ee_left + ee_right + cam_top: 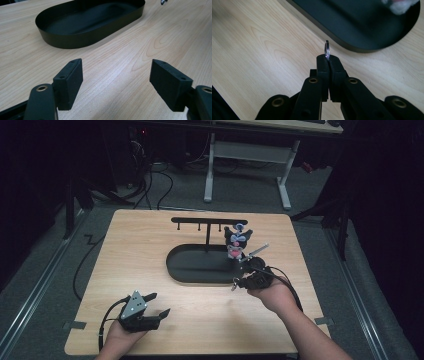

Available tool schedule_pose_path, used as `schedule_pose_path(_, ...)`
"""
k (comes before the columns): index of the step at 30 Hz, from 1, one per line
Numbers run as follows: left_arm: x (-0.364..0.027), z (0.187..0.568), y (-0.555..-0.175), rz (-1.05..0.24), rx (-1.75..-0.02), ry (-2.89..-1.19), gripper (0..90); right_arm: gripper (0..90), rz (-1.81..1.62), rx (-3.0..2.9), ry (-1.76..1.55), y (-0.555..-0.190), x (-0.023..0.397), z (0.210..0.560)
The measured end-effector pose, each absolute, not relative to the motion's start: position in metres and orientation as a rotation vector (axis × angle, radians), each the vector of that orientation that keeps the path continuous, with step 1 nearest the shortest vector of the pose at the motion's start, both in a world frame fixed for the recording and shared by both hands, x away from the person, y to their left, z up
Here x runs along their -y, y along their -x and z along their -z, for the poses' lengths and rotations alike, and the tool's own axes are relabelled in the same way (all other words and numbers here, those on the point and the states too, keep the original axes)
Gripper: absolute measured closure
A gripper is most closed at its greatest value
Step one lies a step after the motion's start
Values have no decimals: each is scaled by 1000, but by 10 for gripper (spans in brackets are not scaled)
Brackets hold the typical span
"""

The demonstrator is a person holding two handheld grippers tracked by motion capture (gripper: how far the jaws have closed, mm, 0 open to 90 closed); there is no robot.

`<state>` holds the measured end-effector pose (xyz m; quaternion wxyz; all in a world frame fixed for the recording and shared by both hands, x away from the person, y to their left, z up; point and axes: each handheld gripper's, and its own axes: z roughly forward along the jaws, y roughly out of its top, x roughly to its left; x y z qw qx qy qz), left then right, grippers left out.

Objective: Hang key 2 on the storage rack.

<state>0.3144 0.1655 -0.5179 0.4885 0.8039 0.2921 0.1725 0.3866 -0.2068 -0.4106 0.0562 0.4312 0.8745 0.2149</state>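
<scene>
The right gripper [328, 58] is clamped on a metal key ring [326, 49], which stands on edge above its jaw tips, just short of the rim of the black oval tray [352, 46]. A plush toy [236, 241] stands beyond, at the tray's far end. The left gripper [116, 83] has its jaws apart over bare wooden table [120, 62], the tray well ahead
</scene>
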Motion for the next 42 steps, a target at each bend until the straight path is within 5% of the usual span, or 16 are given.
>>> schedule_pose_path(42, -171, 518, -315, -418, -709, -1954, 273, 892, -752, -2561, -1266, -474, 161, 336)
